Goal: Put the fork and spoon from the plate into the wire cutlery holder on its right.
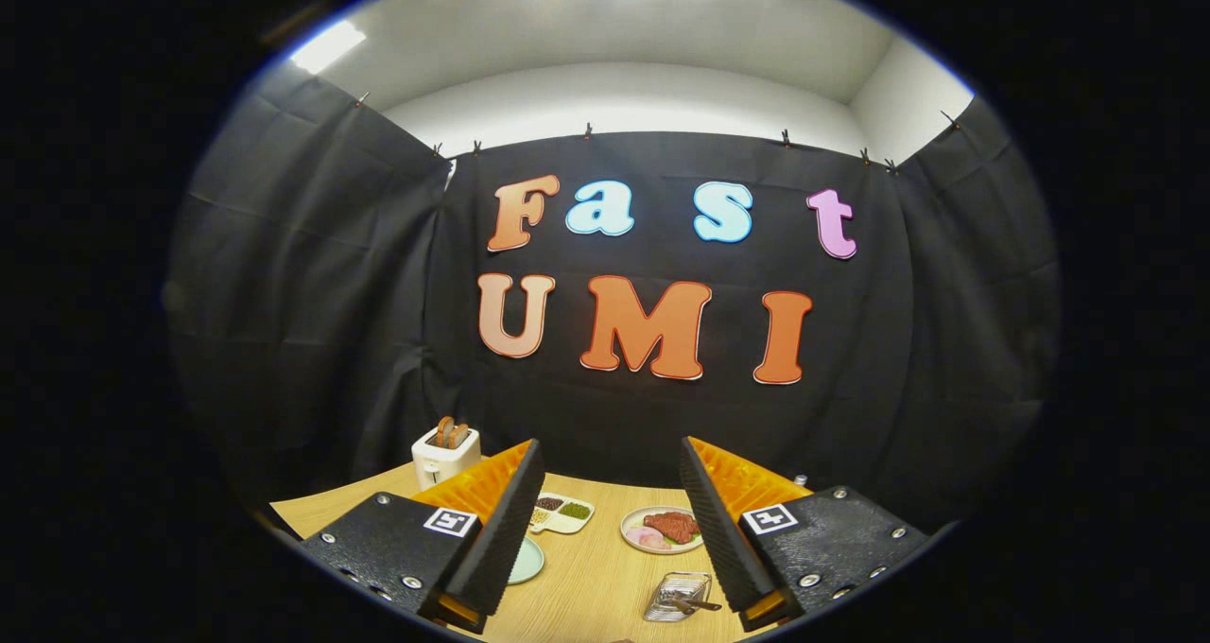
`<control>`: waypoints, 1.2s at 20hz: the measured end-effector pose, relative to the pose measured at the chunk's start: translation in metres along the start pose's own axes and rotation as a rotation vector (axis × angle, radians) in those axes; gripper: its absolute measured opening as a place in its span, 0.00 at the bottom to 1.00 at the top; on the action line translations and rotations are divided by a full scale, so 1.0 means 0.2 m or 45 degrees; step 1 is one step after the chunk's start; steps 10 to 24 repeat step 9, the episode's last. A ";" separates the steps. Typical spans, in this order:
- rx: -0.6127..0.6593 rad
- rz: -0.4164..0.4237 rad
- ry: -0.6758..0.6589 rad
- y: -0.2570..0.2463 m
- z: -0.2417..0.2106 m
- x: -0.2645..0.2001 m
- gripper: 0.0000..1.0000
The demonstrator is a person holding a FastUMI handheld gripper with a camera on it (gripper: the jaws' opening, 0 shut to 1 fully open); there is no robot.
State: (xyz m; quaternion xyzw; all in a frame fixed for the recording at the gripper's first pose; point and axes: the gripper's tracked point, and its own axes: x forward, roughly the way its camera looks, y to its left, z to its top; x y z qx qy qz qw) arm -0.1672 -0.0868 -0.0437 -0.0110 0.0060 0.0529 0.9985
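Note:
My gripper (610,454) is open and held high above the wooden table (605,577), with nothing between its orange-and-black fingers (510,520). A wire cutlery holder (673,591) stands on the table between the fingers, close to the right one. A dark-handled utensil (698,605) lies in the holder and sticks out to the right. I cannot tell whether it is the fork or the spoon. To the holder's left is a pale green plate (527,561), mostly hidden behind the left finger. Its visible edge is bare.
A plate of meat and vegetables (662,530) sits beyond the holder. A white divided tray of beans (561,512) lies to that plate's left. A white toaster with bread in it (444,454) stands at the table's far left corner.

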 end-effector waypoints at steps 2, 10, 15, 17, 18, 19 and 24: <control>-0.007 0.006 0.009 0.00 -0.01 0.00 0.86; -0.035 0.048 0.030 0.08 0.01 0.02 0.87; -0.035 0.048 0.030 0.08 0.01 0.02 0.87; -0.035 0.048 0.030 0.08 0.01 0.02 0.87; -0.035 0.048 0.030 0.08 0.01 0.02 0.87; -0.035 0.048 0.030 0.08 0.01 0.02 0.87; -0.035 0.048 0.030 0.08 0.01 0.02 0.87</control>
